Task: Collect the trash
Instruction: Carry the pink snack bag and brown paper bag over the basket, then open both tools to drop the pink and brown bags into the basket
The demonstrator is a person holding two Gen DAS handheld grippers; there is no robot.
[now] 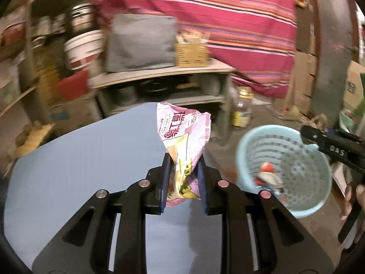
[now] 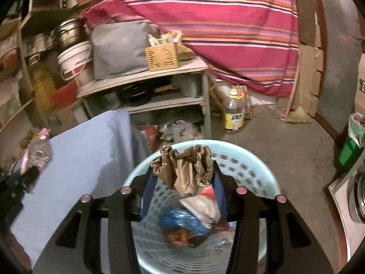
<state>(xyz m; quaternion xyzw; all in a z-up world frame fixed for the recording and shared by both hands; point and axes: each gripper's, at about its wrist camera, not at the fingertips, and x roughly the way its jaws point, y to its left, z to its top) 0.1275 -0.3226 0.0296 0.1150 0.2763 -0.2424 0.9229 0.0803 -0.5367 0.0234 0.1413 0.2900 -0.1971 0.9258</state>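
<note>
So the left gripper [image 1: 183, 159] has its blue pads clamped tight on a crumpled pink and white snack wrapper with red lettering [image 1: 183, 137]. The wrapper sticks up out of the jaws and sits above the pale blue table top [image 1: 79, 159], close to its far edge. Off to the right of that, down on the concrete floor, is the light blue perforated plastic basket [image 1: 319, 196], with a few bits of red and white trash already at the bottom.

Over on the other side, the right gripper [image 2: 182, 171] is pinching a scrunched-up brown paper bag [image 2: 182, 169] between its blue pads, jaws roughly half spread because the wad is bulky. From its own camera the bag hangs right over the basket's mouth, with the basket rim [image 2: 251, 157] curving behind it. Inside you can see a blue plastic bag [image 2: 182, 222], a white wrapper [image 2: 200, 205] and something orange-ish, pretty blurry, can't say what exactly.

In the left camera the right gripper's black body shows up at the right edge, over the basket's rim, with fingers of the person's hand [image 1: 351, 201] wrapped round its handle.

Background is a grey shelf unit [image 2: 146, 80] with a woven tan box [image 2: 162, 56] on top, a red striped cloth [image 2: 228, 22] hanging behind, and a clear bottle with a yellow label [image 2: 235, 111] on the floor.
</note>
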